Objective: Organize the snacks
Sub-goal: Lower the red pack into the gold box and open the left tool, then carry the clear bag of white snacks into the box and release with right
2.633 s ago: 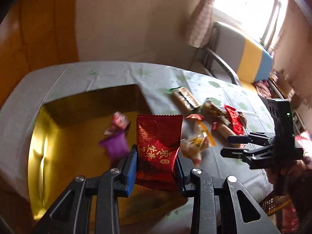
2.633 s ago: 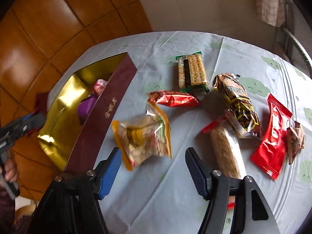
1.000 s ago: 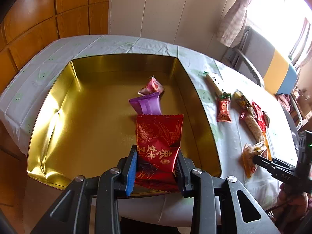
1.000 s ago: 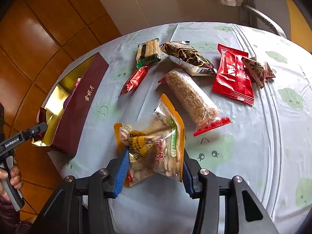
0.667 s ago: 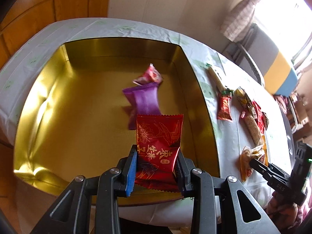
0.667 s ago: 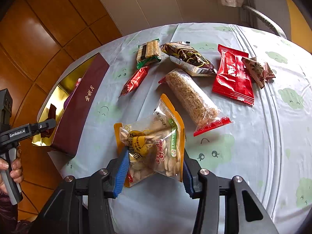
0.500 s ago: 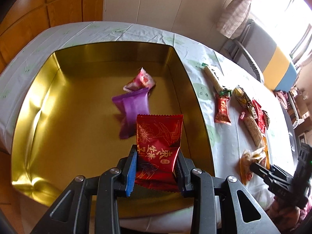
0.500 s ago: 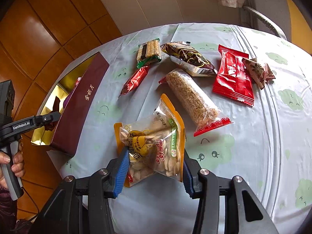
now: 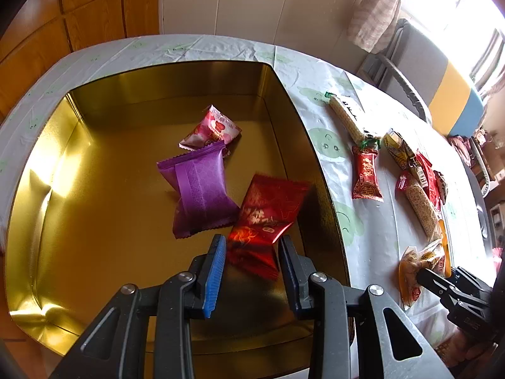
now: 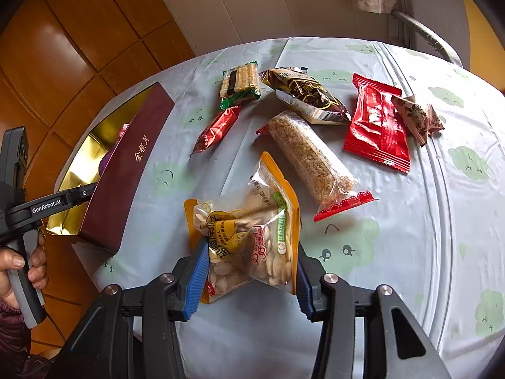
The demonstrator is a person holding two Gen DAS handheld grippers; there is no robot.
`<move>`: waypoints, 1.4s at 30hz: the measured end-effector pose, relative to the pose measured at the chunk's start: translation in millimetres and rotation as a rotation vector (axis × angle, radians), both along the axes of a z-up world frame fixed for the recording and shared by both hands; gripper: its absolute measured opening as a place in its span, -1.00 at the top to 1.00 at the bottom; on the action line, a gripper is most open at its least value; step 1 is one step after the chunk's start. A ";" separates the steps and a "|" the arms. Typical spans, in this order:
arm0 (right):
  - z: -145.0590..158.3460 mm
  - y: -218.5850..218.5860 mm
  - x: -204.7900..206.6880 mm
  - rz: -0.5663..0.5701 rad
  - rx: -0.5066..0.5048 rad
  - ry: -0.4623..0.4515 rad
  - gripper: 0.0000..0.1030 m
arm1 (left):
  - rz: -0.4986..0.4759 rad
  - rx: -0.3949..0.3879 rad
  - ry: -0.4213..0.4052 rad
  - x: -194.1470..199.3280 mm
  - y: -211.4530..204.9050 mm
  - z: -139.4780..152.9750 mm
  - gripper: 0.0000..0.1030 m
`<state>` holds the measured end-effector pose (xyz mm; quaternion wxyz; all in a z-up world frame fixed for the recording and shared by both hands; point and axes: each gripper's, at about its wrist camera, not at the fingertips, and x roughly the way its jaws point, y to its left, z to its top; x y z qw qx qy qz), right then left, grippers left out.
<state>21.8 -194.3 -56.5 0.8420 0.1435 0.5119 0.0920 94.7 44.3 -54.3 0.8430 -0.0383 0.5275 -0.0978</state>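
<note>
My left gripper (image 9: 252, 268) is open above the gold tin (image 9: 94, 227). The red snack packet (image 9: 268, 211) has left its jaws and lies tilted and blurred in the tin, beside a purple packet (image 9: 199, 192) and a pink packet (image 9: 211, 129). My right gripper (image 10: 249, 278) is shut on the clear-and-orange bag of seeds (image 10: 249, 230) at the table's near edge. That bag also shows in the left wrist view (image 9: 419, 265). The left gripper shows at the left edge of the right wrist view (image 10: 53, 203), over the tin.
Loose snacks lie on the pale tablecloth (image 10: 410, 237): a cracker pack (image 10: 238, 83), a small red candy (image 10: 217, 128), a brown packet (image 10: 303, 93), a long grain bar (image 10: 312, 161), a red packet (image 10: 375, 123) and a brown wrapper (image 10: 416, 117). A chair (image 9: 435, 79) stands behind.
My left gripper has opened and let go of the red packet, which dropped into the tin. My right gripper stays shut on the seed bag, unmoved.
</note>
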 end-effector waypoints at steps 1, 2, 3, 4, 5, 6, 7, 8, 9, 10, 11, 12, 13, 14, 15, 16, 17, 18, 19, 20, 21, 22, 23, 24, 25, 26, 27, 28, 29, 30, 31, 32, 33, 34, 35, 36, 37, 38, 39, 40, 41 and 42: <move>0.1 0.2 0.0 0.000 -0.002 0.000 0.05 | -0.001 0.006 -0.007 -1.1 -0.4 0.5 0.32; 0.1 0.5 -0.1 -0.001 -0.005 0.000 0.05 | 0.000 0.008 -0.013 -2.5 -0.2 1.2 0.32; 0.1 0.8 -0.3 -0.002 -0.006 0.000 0.05 | 0.002 0.010 -0.019 -3.6 -0.1 2.0 0.31; 0.0 1.1 -0.3 -0.003 -0.007 -0.001 0.05 | 0.005 0.017 -0.029 -5.7 0.4 3.6 0.30; 0.0 1.2 -0.2 -0.004 -0.007 -0.001 0.05 | 0.008 0.024 -0.041 -7.4 0.5 5.3 0.26; -0.2 1.4 -0.3 -0.006 -0.008 -0.001 0.05 | 0.014 0.033 -0.060 -10.6 1.2 8.4 0.19; -0.2 1.6 -0.3 -0.009 -0.008 -0.001 0.05 | 0.022 0.038 -0.079 -14.3 2.3 11.9 0.14; -0.3 1.7 -0.4 -0.011 -0.007 -0.001 0.05 | 0.030 0.040 -0.095 -17.5 4.4 15.2 0.03; -0.6 1.5 -0.6 -0.014 -0.005 -0.002 0.05 | 0.043 0.045 -0.115 -21.4 7.0 19.3 -0.03; -0.7 1.3 -0.7 -0.017 -0.003 -0.003 0.05 | 0.055 0.047 -0.130 -24.6 9.4 22.5 -0.05; -0.6 1.5 -0.8 -0.019 -0.004 -0.003 0.05 | 0.068 0.045 -0.146 -28.5 13.0 26.1 -0.10; -0.3 1.7 -1.4 -0.019 -0.008 -0.004 0.05 | 0.076 0.043 -0.154 -31.8 16.7 29.1 -0.10; 0.0 2.2 -1.4 -0.020 -0.012 -0.004 0.05 | 0.086 0.042 -0.163 -34.9 20.0 31.3 -0.10; 0.5 2.9 -1.4 -0.022 -0.015 -0.004 0.05 | 0.092 0.042 -0.169 -37.1 21.8 32.7 -0.10; 0.9 4.1 -1.2 -0.023 -0.019 -0.005 0.05 | 0.096 0.045 -0.173 -39.0 23.5 33.9 -0.10; 1.6 5.2 -1.0 -0.023 -0.025 -0.008 0.05 | 0.099 0.050 -0.175 -41.0 25.8 34.6 -0.10; 1.9 6.4 -0.8 -0.021 -0.031 -0.011 0.05 | 0.102 0.053 -0.176 -42.8 27.4 35.0 -0.10; 1.9 7.4 -0.4 -0.020 -0.031 -0.012 0.05 | 0.107 0.055 -0.179 -45.0 30.1 35.6 -0.10; 1.8 8.1 0.2 -0.019 -0.031 -0.013 0.05 | 0.115 0.058 -0.182 -47.1 32.7 36.0 -0.10; 1.8 8.7 0.7 -0.018 -0.032 -0.013 0.05 | 0.122 0.062 -0.184 -48.8 34.6 36.3 -0.10; 2.0 9.7 1.0 -0.014 -0.035 -0.014 0.05 | 0.130 0.066 -0.187 -50.7 37.1 36.7 -0.10; 2.1 10.5 1.0 -0.010 -0.036 -0.016 0.05 | 0.136 0.069 -0.189 -52.3 39.4 36.8 -0.10; 2.1 11.2 0.9 -0.008 -0.037 -0.017 0.05 | 0.141 0.072 -0.191 -53.7 40.4 36.4 -0.10; 1.7 11.5 0.7 -0.006 -0.035 -0.018 0.05 | 0.147 0.078 -0.194 -55.7 42.3 36.5 -0.10; 1.0 12.5 1.3 -0.004 -0.034 -0.021 0.05 | 0.153 0.087 -0.198 -57.9 44.5 36.5 -0.10; 0.8 12.6 1.1 -0.003 -0.032 -0.022 0.05 | 0.156 0.094 -0.200 -59.3 45.6 36.5 -0.10; 0.6 12.9 1.2 -0.002 -0.032 -0.022 0.05 | 0.159 0.100 -0.202 -60.8 47.2 36.4 -0.10; 0.4 13.3 1.3 0.000 -0.033 -0.023 0.05 | 0.163 0.103 -0.203 -61.9 48.9 36.2 -0.10; 0.6 13.0 0.8 0.001 -0.036 -0.024 0.05 | 0.167 0.105 -0.202 -63.1 50.4 35.8 -0.10; 0.6 13.1 0.8 0.001 -0.037 -0.024 0.05 | 0.171 0.106 -0.202 -63.6 51.4 35.4 -0.10; 0.7 13.3 0.3 0.002 -0.037 -0.024 0.05 | 0.173 0.106 -0.203 -64.4 52.4 35.4 -0.10; 0.8 13.5 0.3 0.004 -0.037 -0.024 0.05 | 0.175 0.107 -0.204 -65.4 52.8 35.3 -0.10; 0.8 13.8 0.1 0.006 -0.038 -0.024 0.05 | 0.176 0.108 -0.205 -66.1 53.1 35.4 -0.10; 1.2 14.2 0.2 0.008 -0.040 -0.023 0.06 | 0.176 0.108 -0.207 -67.3 53.6 35.5 -0.10; 1.9 15.4 0.4 0.008 -0.041 -0.022 0.07 | 0.176 0.108 -0.209 -68.0 53.3 36.2 -0.10; 2.7 16.2 0.8 0.009 -0.042 -0.020 0.07 | 0.176 0.110 -0.212 -68.7 53.1 36.6 -0.10; 3.5 17.0 1.2 0.009 -0.042 -0.018 0.08 | 0.174 0.112 -0.214 -68.7 52.8 36.7 -0.10; 4.4 17.7 1.9 0.008 -0.040 -0.016 0.10 | 0.173 0.113 -0.215 -69.2 52.8 36.6 -0.10; 5.1 18.6 2.7 0.007 -0.037 -0.014 0.10 | 0.173 0.112 -0.216 -69.6 53.1 36.4 -0.10; 6.2 20.0 3.5 0.010 -0.034 -0.013 0.10 | 0.174 0.111 -0.216 -69.6 53.4 36.3 -0.10; 8.0 21.8 4.1 0.014 -0.035 -0.016 0.10 | 0.176 0.111 -0.216 -69.7 53.4 36.4 -0.10; 10.0 23.7 4.7 0.018 -0.037 -0.020 0.10 | 0.178 0.111 -0.216 -70.2 54.0 36.7 -0.10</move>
